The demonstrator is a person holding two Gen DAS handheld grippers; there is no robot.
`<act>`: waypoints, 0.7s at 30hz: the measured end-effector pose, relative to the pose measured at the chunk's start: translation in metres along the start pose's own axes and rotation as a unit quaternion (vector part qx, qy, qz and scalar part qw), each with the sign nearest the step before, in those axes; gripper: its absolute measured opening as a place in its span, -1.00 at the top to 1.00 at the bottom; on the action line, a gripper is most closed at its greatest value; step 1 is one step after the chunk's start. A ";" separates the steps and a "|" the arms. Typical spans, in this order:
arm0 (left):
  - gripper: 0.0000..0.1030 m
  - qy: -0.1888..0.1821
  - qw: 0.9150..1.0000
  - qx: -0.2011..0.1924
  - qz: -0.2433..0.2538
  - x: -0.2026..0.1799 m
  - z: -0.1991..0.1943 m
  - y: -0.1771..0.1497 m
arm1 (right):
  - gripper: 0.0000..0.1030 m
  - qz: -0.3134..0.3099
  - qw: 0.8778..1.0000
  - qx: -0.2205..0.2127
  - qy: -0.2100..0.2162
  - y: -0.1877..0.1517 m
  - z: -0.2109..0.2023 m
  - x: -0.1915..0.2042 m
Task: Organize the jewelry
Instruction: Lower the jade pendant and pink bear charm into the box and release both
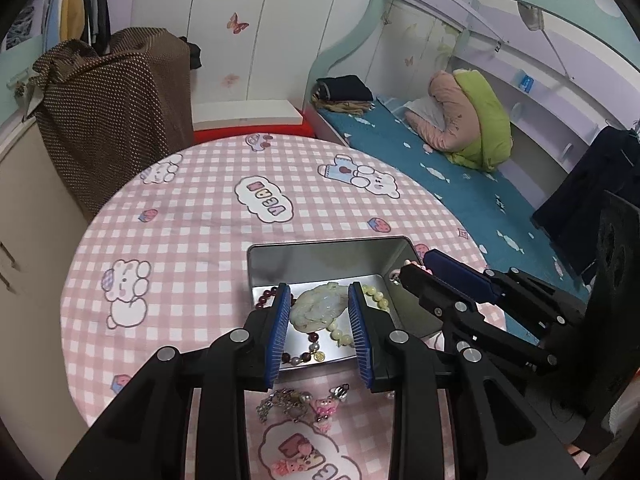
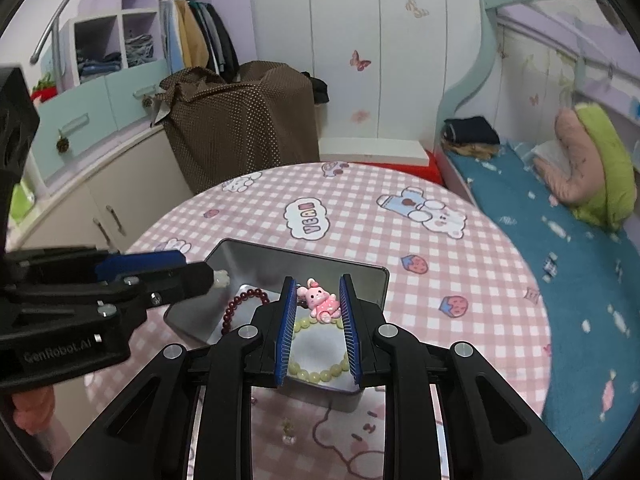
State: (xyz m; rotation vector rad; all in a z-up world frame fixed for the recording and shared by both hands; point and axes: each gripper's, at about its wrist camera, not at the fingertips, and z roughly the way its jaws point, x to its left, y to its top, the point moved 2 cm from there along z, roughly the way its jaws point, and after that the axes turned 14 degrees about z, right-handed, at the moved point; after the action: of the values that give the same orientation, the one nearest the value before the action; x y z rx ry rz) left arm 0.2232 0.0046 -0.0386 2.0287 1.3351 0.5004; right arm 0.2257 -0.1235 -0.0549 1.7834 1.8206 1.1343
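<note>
An open silver tin [image 1: 320, 256] [image 2: 280, 264] stands on the round pink-checked table. It holds a dark red bead bracelet [image 1: 310, 338] [image 2: 240, 304] and a pale green bead bracelet [image 1: 376, 296] [image 2: 320, 374]. My left gripper [image 1: 320, 288] [image 2: 212, 274] is shut on a pale jade pendant [image 1: 320, 308] [image 2: 221, 278] above the tin's near left part. My right gripper [image 2: 317, 280] [image 1: 414, 264] is shut on a pink bunny charm [image 2: 322, 304], held over the tin's right side.
In front of the tin lie a silver chain [image 1: 276, 400], a pink charm [image 1: 324, 408] and another pink piece [image 1: 288, 468]. The table edge [image 1: 76, 264] curves at the left. A bed [image 1: 460, 184] stands right; a brown covered bundle [image 1: 116, 120] sits behind.
</note>
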 end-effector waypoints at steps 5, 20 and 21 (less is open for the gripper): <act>0.45 0.017 1.000 -0.007 -0.002 0.003 0.001 0.002 | 0.09 0.023 1.000 0.001 0.004 0.005 0.000 -0.011; 0.07 0.028 1.000 -0.007 -0.007 0.008 -0.010 -0.001 | -0.42 0.038 0.998 -0.030 -0.039 0.007 -0.022 -0.026; 0.07 0.028 1.000 -0.007 -0.007 0.008 -0.010 -0.001 | -0.42 0.037 0.998 -0.030 -0.038 0.007 -0.023 -0.026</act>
State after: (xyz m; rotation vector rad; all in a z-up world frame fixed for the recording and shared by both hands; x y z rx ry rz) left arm 0.2193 0.0148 -0.0327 2.0069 1.3736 0.5617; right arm 0.2173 -0.1553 -0.0430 1.8477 1.6710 1.1198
